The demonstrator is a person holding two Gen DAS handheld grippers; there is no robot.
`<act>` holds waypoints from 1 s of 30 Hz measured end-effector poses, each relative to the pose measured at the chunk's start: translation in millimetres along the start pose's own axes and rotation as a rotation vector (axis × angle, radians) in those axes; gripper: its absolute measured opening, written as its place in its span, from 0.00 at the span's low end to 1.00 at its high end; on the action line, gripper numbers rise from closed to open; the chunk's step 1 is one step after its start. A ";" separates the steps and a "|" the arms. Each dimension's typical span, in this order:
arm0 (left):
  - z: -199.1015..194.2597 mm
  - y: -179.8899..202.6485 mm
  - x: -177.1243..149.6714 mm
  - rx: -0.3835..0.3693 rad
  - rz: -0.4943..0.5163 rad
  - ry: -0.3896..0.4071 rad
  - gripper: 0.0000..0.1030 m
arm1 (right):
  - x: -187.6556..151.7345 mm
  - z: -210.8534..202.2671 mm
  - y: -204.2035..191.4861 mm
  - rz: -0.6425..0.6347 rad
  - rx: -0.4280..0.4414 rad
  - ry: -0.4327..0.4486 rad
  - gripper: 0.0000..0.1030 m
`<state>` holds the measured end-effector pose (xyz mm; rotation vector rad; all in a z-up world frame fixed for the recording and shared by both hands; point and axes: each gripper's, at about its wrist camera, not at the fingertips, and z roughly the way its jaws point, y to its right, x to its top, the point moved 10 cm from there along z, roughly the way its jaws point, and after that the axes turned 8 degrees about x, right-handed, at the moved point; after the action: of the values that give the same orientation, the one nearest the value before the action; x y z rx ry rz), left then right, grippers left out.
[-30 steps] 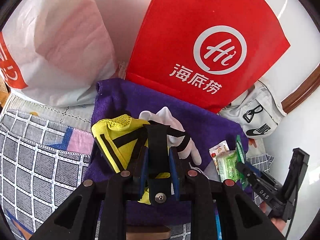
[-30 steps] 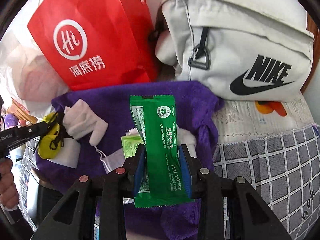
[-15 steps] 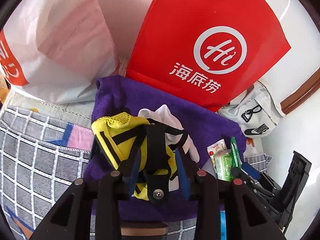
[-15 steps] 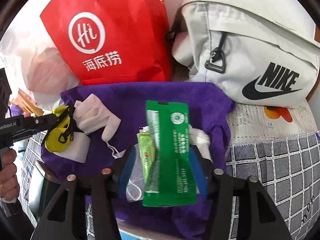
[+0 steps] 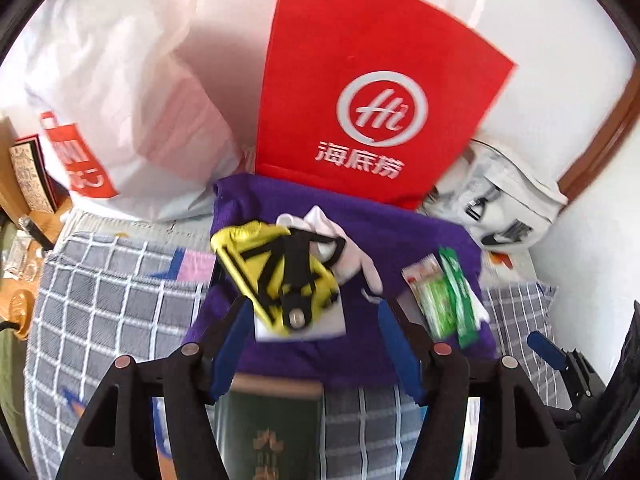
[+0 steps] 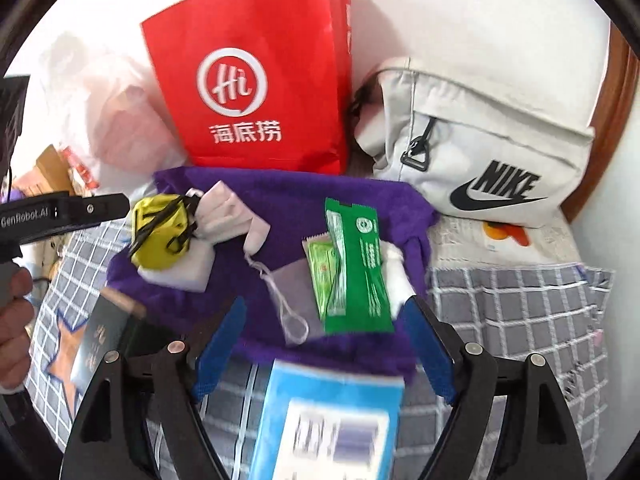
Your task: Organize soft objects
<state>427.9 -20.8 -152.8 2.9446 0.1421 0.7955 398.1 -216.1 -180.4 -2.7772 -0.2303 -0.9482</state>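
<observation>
A purple towel (image 5: 384,240) lies spread on the bed. On it a yellow mesh pouch with black straps (image 5: 276,276) rests on a white pad (image 5: 324,326), beside a white glove (image 5: 340,240). My left gripper (image 5: 316,348) hangs above and in front of the pouch, jaws opening, blue pads clear of it. In the right wrist view a green packet (image 6: 360,268), a small light-green sachet (image 6: 324,268) and a white face mask (image 6: 292,288) lie on the towel (image 6: 300,196). My right gripper (image 6: 324,344) is above them, jaws opening, with nothing pressed between the pads.
A red paper bag (image 5: 360,100) and a white plastic bag (image 5: 120,80) stand behind the towel; a grey Nike bag (image 6: 480,160) is at the right. A dark green booklet (image 5: 272,432) and a blue-white box (image 6: 328,420) lie on the checked cover (image 5: 100,300). A hand (image 6: 12,320) shows at left.
Both grippers went from shut to open and drew up and back. The left let go of the yellow pouch, the right let go of the green packet; both now lie on the towel.
</observation>
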 end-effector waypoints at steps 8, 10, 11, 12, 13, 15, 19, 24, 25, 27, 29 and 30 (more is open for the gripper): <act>-78.9 7.7 -55.2 -0.011 0.017 0.051 0.66 | -45.5 -73.4 -33.3 0.049 0.113 0.052 0.79; -99.1 10.3 -72.6 -0.010 0.031 0.068 0.67 | -58.0 -90.6 -37.1 0.071 0.082 0.076 0.81; -108.7 10.8 -81.2 -0.004 0.035 0.076 0.68 | -66.3 -98.1 -39.5 0.074 0.075 0.075 0.81; -117.2 11.1 -89.1 0.000 0.037 0.086 0.68 | -73.0 -103.4 -42.3 0.073 0.078 0.073 0.81; -128.8 10.6 -99.3 0.003 0.035 0.098 0.68 | -82.1 -111.6 -45.9 0.073 0.081 0.075 0.81; -144.0 9.3 -112.8 0.007 0.033 0.111 0.68 | -96.0 -125.0 -49.8 0.079 0.083 0.085 0.81; -176.8 6.0 -145.2 0.024 0.036 0.146 0.76 | -124.9 -156.3 -54.8 0.072 0.045 0.104 0.85; -208.6 8.7 -186.8 0.027 0.064 0.186 0.79 | -162.2 -192.1 -58.7 0.051 -0.014 0.112 0.89; -213.9 8.2 -194.6 0.038 0.062 0.192 0.79 | -167.4 -196.5 -59.3 0.057 -0.007 0.115 0.96; -222.1 8.1 -207.9 0.062 0.061 0.201 0.80 | -181.5 -211.0 -59.9 0.076 0.006 0.128 0.99; -229.9 9.6 -220.4 0.090 0.074 0.213 0.82 | -189.1 -219.8 -60.1 0.075 0.000 0.132 0.99; -232.7 10.2 -225.4 0.098 0.083 0.215 0.82 | -193.6 -225.9 -59.7 0.073 -0.011 0.132 0.99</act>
<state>117.0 -42.2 -63.5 2.9646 0.0758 1.1488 101.6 -227.6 -116.8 -2.6990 -0.1035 -1.1126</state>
